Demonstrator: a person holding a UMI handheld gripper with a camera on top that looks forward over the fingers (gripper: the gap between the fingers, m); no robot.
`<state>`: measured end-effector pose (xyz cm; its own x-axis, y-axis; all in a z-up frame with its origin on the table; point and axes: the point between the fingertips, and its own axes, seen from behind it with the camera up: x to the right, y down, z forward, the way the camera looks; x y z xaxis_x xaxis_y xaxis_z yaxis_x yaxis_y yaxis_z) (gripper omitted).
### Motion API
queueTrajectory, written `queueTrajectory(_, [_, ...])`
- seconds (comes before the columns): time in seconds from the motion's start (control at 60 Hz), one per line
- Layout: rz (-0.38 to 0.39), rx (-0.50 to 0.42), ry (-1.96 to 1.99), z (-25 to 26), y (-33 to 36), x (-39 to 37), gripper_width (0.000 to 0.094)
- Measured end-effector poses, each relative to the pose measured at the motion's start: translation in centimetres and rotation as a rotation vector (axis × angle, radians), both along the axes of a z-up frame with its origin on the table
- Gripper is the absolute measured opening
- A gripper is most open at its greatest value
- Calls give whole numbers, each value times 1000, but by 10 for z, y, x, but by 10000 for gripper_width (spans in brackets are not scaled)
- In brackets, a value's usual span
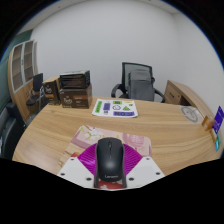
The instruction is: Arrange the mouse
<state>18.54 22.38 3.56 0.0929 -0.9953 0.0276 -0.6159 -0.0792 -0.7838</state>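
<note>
I am looking out over a light wooden table [60,130] with a curved front edge, standing in a room with white walls. Beyond the far edge of the table a dark office chair [138,82] is facing me, and to its left dark boxes [72,90] are sitting on the tabletop. A printed sheet [116,108] with green and blue patches is lying flat near the middle of the table, and a wooden box [186,100] is resting toward the right end. My gripper [108,181] is hovering low over the near edge, its white fingers [74,174] spread wide. The black mouse [108,160] is lying between them, on a purple surface, apparently held at its sides by the pads, though the contact points are too small here to confirm. Just past the mouse a pinkish sheet [132,141] is lying on the wood.
</note>
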Motion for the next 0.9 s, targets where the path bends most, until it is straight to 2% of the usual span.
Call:
queueTrajectory(0.25, [-17,-26,48,-37,0,-5,322])
queueTrajectory(0.333, [-33,-39,59,-46,-5,-8,358])
queueTrajectory(0.35, [-35,-43,63,-48,-5,-8,379])
queueTrajectory(0.367, [-39,-45,66,-49,-7,-9,438])
queueTrajectory(0.417, [-36,-33,64,-49,-5,-9,504])
queueTrajectory(0.433, [-35,-28,67,-50,-4,-10,576])
queueTrajectory(0.467, [-28,-21,80,-48,-3,-13,816])
queueTrajectory(0.483, [-25,-19,78,-45,-3,-14,881])
queueTrajectory(0.517, [-15,-20,64,-35,-4,-15,836])
queueTrajectory(0.583, [-17,-25,22,-5,-9,-21,874])
queueTrajectory(0.733, [-43,14,-36,79,-25,-71,869])
queueTrajectory(0.9, [-48,8,-56,148,-59,-149,867])
